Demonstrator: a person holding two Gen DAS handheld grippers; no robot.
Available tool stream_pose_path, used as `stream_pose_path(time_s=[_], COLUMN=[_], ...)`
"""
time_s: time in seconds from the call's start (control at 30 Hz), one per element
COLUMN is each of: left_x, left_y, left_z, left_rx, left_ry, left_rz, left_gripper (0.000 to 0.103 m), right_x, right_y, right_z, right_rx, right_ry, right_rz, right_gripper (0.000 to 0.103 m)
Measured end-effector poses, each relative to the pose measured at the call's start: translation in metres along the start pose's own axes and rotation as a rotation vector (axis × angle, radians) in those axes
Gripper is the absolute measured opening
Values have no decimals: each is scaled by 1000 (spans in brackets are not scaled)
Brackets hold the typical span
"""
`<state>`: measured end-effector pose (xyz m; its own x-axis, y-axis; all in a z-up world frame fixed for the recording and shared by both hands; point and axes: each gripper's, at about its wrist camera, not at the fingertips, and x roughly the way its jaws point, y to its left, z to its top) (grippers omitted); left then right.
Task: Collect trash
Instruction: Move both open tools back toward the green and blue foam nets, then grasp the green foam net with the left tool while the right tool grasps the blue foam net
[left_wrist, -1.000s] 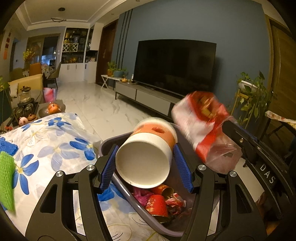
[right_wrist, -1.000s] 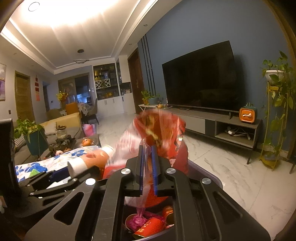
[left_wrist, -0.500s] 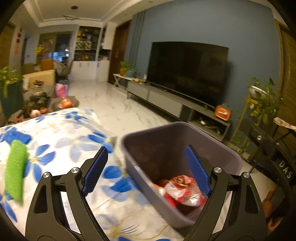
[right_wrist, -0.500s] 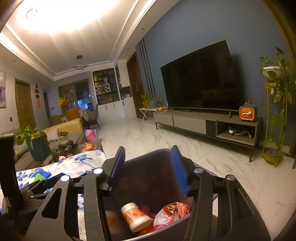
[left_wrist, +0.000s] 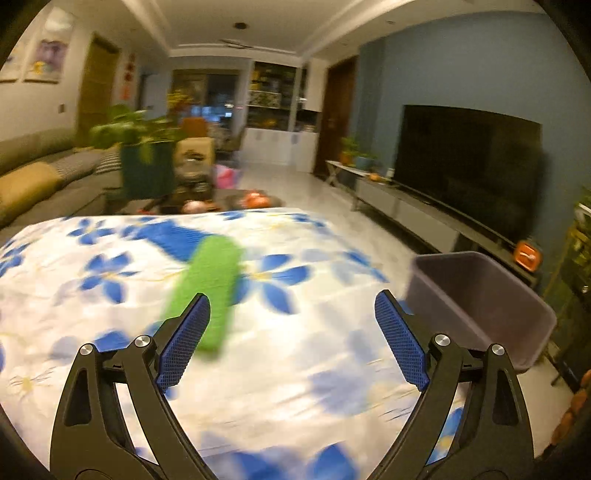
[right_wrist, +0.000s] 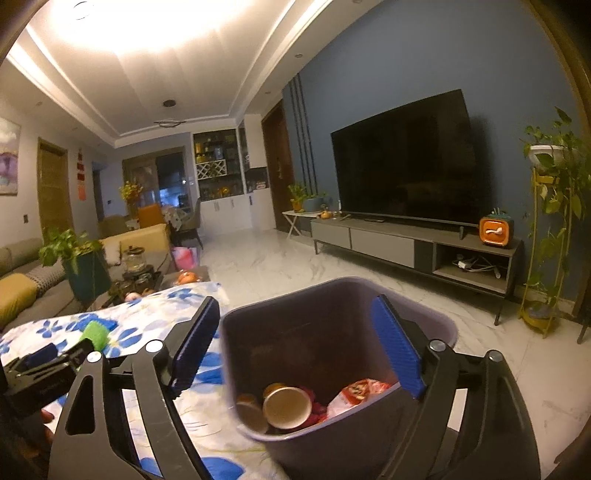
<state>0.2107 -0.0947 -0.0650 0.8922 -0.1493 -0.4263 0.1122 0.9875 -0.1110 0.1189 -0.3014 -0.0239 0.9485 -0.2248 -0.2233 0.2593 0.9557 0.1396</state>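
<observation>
A purple-grey bin (right_wrist: 332, 317) stands at the table's right edge, holding a paper cup (right_wrist: 286, 406), a red snack bag (right_wrist: 360, 393) and other trash. My right gripper (right_wrist: 295, 354) hovers over the bin, its jaws opening with nothing between them. My left gripper (left_wrist: 291, 339) is over the floral tablecloth (left_wrist: 295, 369), its jaws opening, empty too. A green cloth roll (left_wrist: 207, 291) lies just beyond its left finger, with a blue cloth (left_wrist: 177, 236) behind it. The bin (left_wrist: 476, 295) sits to the right in the left wrist view. The left gripper's body (right_wrist: 40, 369) shows in the right wrist view.
A TV (right_wrist: 406, 162) on a low console (right_wrist: 406, 247) lines the blue wall. A plant stand (right_wrist: 546, 229) is at the right. A sofa (left_wrist: 33, 184), a potted plant (left_wrist: 144, 162) and a tea table (right_wrist: 144, 273) lie beyond the table.
The left gripper let the paper cup fall into the bin and swung left over the table. The right gripper released the red bag into the bin and opened wide.
</observation>
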Motion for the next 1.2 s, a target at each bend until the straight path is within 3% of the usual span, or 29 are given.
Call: stream_pose_path(time_s=[0.3, 0.47, 0.67, 0.9, 1.1, 1.2], left_x=[-31, -40, -26, 17, 60, 76], left_y=[76, 97, 99, 87, 78, 76], left_z=[-6, -4, 3, 18, 23, 21], left_rx=[-48, -62, -68, -38, -27, -15], left_ry=[-8, -12, 1, 26, 124, 175], left_rz=[160, 192, 163, 83, 42, 35], left_gripper=[89, 89, 89, 89, 89, 80], right_x=[3, 5, 16, 33, 47, 53], right_y=[44, 69, 91, 108, 120, 123], right_z=[-7, -12, -15, -13, -11, -12], right_rx=[-17, -28, -36, -30, -55, -59], right_ry=[43, 54, 69, 85, 91, 100], right_rz=[96, 143, 165, 196, 204, 204], right_gripper=[85, 86, 86, 86, 86, 86])
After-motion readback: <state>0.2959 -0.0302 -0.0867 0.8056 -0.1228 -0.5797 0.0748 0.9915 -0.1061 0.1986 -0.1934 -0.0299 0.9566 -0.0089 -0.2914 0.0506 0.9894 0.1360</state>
